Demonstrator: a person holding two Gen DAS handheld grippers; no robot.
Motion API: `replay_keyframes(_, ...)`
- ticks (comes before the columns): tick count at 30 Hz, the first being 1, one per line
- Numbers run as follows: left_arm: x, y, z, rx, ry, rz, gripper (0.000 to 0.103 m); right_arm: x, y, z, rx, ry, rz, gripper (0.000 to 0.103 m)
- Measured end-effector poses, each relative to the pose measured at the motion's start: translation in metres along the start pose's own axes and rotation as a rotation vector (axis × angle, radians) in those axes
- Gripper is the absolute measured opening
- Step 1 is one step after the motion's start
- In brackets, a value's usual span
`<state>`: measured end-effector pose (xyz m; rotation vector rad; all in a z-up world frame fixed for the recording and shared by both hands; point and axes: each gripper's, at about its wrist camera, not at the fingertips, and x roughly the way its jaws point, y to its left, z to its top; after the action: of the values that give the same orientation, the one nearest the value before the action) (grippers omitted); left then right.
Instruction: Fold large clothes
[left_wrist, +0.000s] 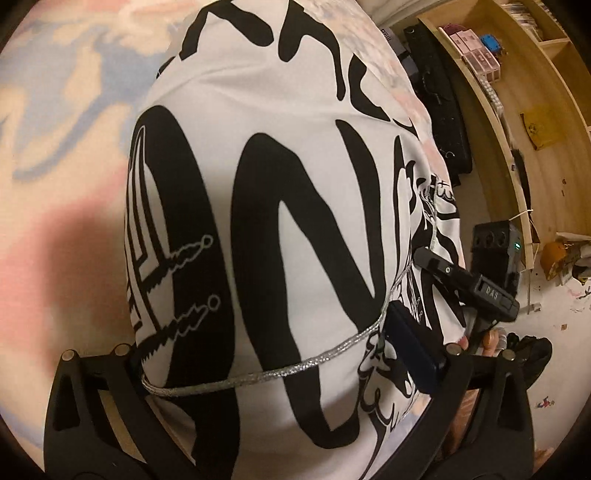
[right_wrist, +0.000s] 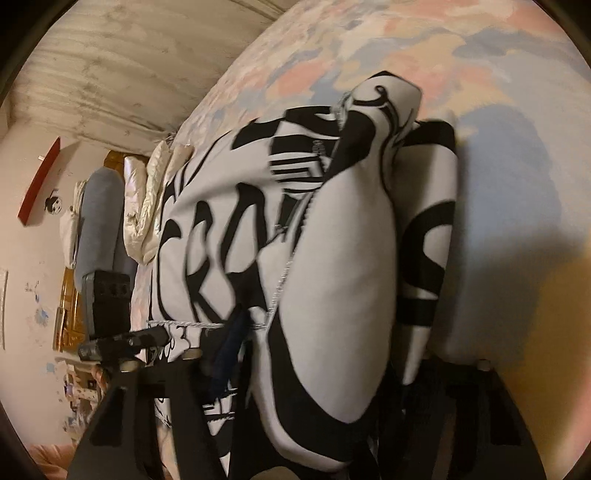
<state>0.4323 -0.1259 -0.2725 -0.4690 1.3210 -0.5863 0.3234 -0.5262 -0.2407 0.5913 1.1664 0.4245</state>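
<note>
White and black cloth is filling both views: the big garment (left_wrist: 280, 206) is lying bunched on the pastel bedspread (left_wrist: 62, 96). We are holding our left gripper (left_wrist: 291, 369) wide open over its silver trim (left_wrist: 258, 373), pinching nothing. Our right gripper (right_wrist: 340, 365) has a thick fold between its fingers, but we cannot tell if they are squeezing it. We should be catching only the edge and pulling it flat.

smooth matt cloth garment (left_wrist: 295, 184); wood shelf (left_wrist: 517, 92).
</note>
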Motion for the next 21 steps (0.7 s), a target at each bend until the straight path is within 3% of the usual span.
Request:
replay_keyframes(3,-0.006,-0.014,-0.001,0.037,-0.053,0.041,0.083,-0.009,0.020,-0.005,-0.057,-0.041,-0.033,0.036)
replay_keyframes(6,-0.016,-0.034,-0.003,0.085,-0.115,0.072,0.065,-0.016,0.038,-0.007,-0.090,-0.078,-0.078,0.031)
replay_keyframes(8,-0.023,-0.047,-0.004,0.114,-0.145,0.089,0.057,-0.019,0.054,-0.010,-0.109,-0.103,-0.104,0.029)
replay_keyframes(14,-0.059,-0.065,-0.011,0.142,-0.193,0.127,0.054,-0.027,0.112,-0.020,-0.171,-0.121,-0.161,0.026)
replay_keyframes(21,-0.159,-0.054,-0.015,0.143,-0.264,0.144,0.054,-0.020,0.213,-0.025,-0.242,-0.139,-0.125,0.026)
